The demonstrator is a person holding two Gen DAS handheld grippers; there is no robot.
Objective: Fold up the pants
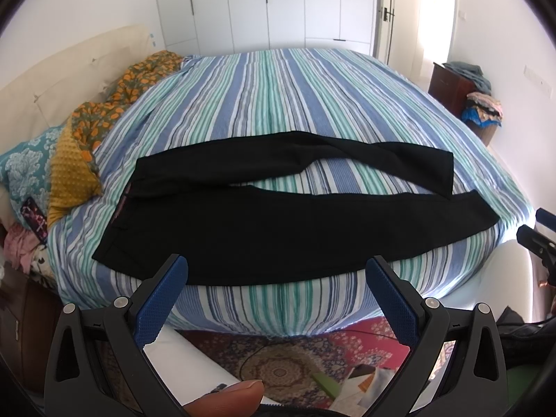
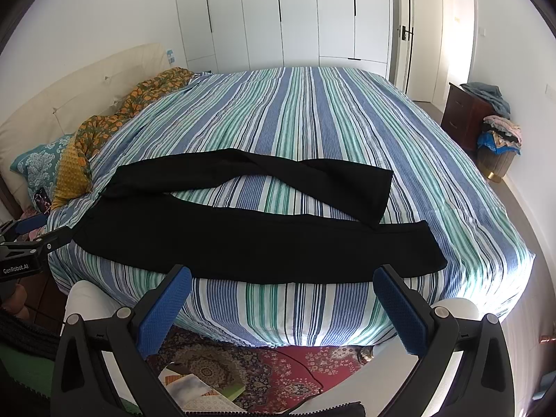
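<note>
Black pants point(image 1: 264, 229) lie spread flat across the near part of a striped bed point(image 1: 278, 97), waistband at the left, the two legs parted toward the right. They also show in the right wrist view point(image 2: 243, 239). My left gripper point(image 1: 276, 271) is open and empty, held in the air in front of the bed's near edge, just short of the near leg. My right gripper point(image 2: 282, 279) is open and empty, likewise in front of the near edge. The left gripper's body point(image 2: 24, 250) shows at the left of the right wrist view, the right one point(image 1: 537, 243) at the right of the left wrist view.
Pillows and a floral blanket point(image 1: 104, 111) lie along the headboard at the left. White wardrobes point(image 2: 295, 14) stand behind the bed. A dark nightstand point(image 2: 465, 114) and a basket of clothes point(image 2: 500, 142) are at the right. A patterned rug point(image 2: 271, 371) with books lies below.
</note>
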